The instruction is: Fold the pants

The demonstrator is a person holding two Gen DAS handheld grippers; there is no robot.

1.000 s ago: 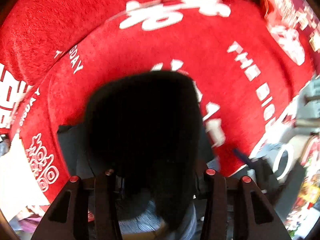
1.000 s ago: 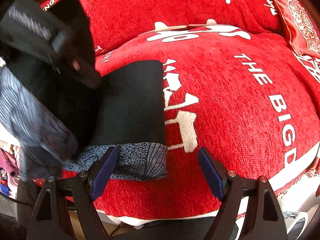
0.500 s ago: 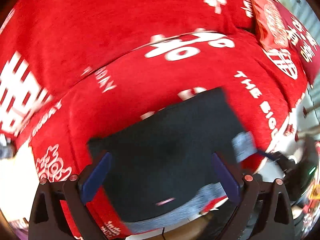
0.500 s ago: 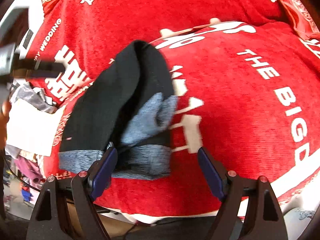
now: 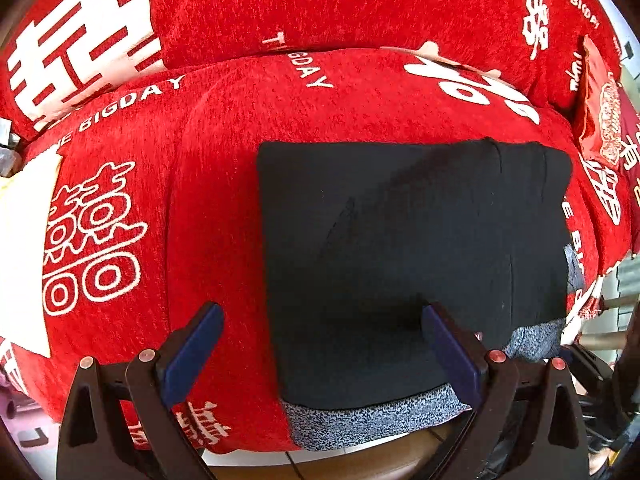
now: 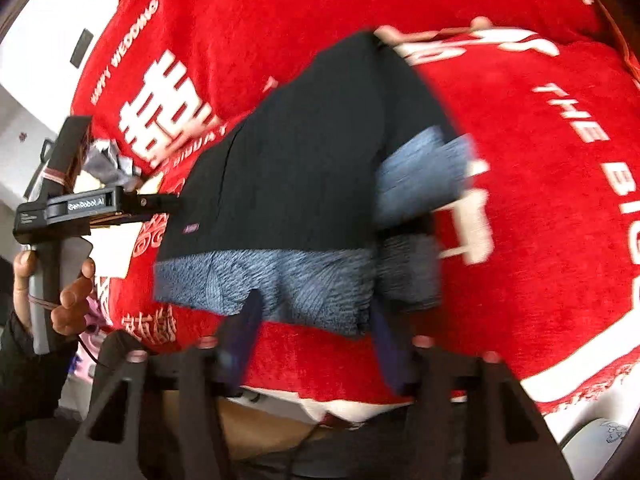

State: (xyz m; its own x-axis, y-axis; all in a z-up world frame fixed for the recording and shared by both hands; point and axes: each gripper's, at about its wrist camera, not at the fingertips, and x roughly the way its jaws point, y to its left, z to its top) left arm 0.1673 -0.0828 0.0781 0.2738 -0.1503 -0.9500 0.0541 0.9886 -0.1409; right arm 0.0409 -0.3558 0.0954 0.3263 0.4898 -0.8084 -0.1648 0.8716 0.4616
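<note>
1. The right gripper (image 6: 316, 344) is seen nearest, just below the grey waistband (image 6: 280, 280) of the folded pants (image 6: 304, 168); its jaws are closing, the waistband edge lies between the blue pads (image 6: 240, 332), and no firm pinch can be made out through the blur.
2. The left gripper (image 5: 320, 356) is held released, jaws spread wide, with one pad over the pants' (image 5: 408, 248) near edge and the other over bare red cover (image 5: 208, 208); nothing is grasped.
3. The pants are laid as a dark folded rectangle on the red cover, waistband at the near edge.
4. Left of the pants, the left gripper's handle (image 6: 60, 204) is gripped by a hand (image 6: 60, 292).
5. Beyond the pants, a red back cushion (image 5: 280, 4) with white lettering is seen.
</note>
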